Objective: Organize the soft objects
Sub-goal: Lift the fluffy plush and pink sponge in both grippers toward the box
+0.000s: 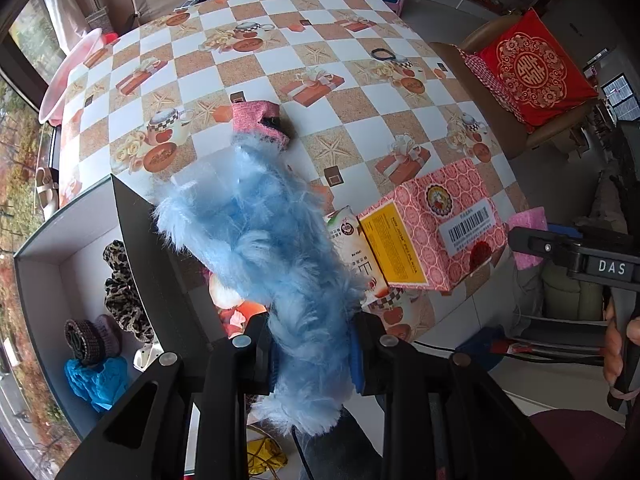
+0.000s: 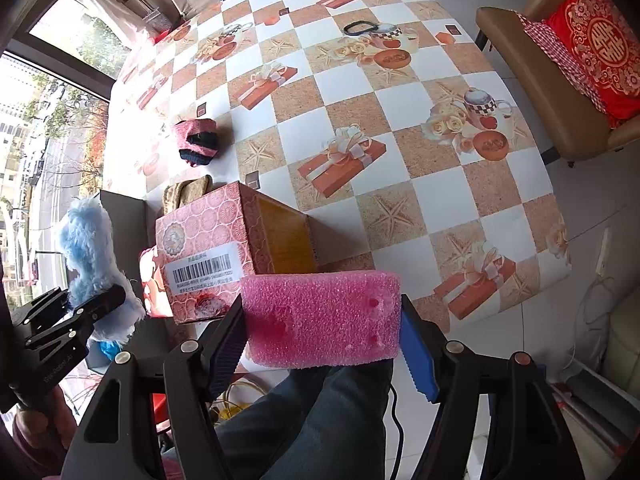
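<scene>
My left gripper (image 1: 314, 356) is shut on a fluffy light-blue furry piece (image 1: 272, 248), held up over the table's near edge beside an open grey box (image 1: 44, 276); the piece also shows in the right wrist view (image 2: 90, 248). The box holds a leopard scrunchie (image 1: 122, 292), a dark hair band (image 1: 84, 338) and a blue crumpled item (image 1: 98, 380). My right gripper (image 2: 324, 328) is shut on a pink foam sponge (image 2: 322, 318) at the table's near edge. A pink knitted item (image 1: 260, 122) lies on the table; it also shows in the right wrist view (image 2: 198, 140).
A pink patterned carton (image 2: 216, 248) with a barcode label stands at the near edge, also in the left wrist view (image 1: 436, 224), next to a small drink carton (image 1: 356, 252). A black hair tie (image 2: 360, 27) lies far back. A sofa with a red cushion (image 2: 592, 44) stands at right.
</scene>
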A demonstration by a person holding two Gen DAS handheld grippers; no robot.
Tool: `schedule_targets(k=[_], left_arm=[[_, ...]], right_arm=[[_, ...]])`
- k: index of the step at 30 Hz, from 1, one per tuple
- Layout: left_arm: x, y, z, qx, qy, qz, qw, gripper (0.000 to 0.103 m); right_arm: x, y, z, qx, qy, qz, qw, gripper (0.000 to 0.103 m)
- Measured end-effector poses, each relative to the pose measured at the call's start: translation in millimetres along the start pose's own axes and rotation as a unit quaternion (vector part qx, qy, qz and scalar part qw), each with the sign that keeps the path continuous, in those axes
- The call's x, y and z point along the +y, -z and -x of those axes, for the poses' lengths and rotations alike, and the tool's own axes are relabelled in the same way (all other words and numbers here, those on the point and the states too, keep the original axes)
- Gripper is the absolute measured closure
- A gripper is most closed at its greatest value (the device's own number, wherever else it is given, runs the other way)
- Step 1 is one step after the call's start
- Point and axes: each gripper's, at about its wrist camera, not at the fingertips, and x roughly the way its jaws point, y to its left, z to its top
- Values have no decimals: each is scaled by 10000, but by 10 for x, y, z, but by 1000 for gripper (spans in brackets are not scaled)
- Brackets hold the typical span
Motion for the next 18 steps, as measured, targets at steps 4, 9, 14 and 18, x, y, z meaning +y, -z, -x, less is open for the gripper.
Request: schedule_targets(k=[4,9,14,18], left_arm=[[15,65,57,-94,-9,-27,10000,74],[97,112,181,-299,-6,38,9995,74],[246,213,264,-423,-38,257,9988,74],[389,301,317,-485,-107,497,9975,74]], right_arm=[[121,33,96,-124,16,47,9999,32],[382,-1,219,-327,-3,306,9990,32],[691,-38,243,-374,-20,652,9972,32],[893,-58,234,-392,-17,905,9951,32]])
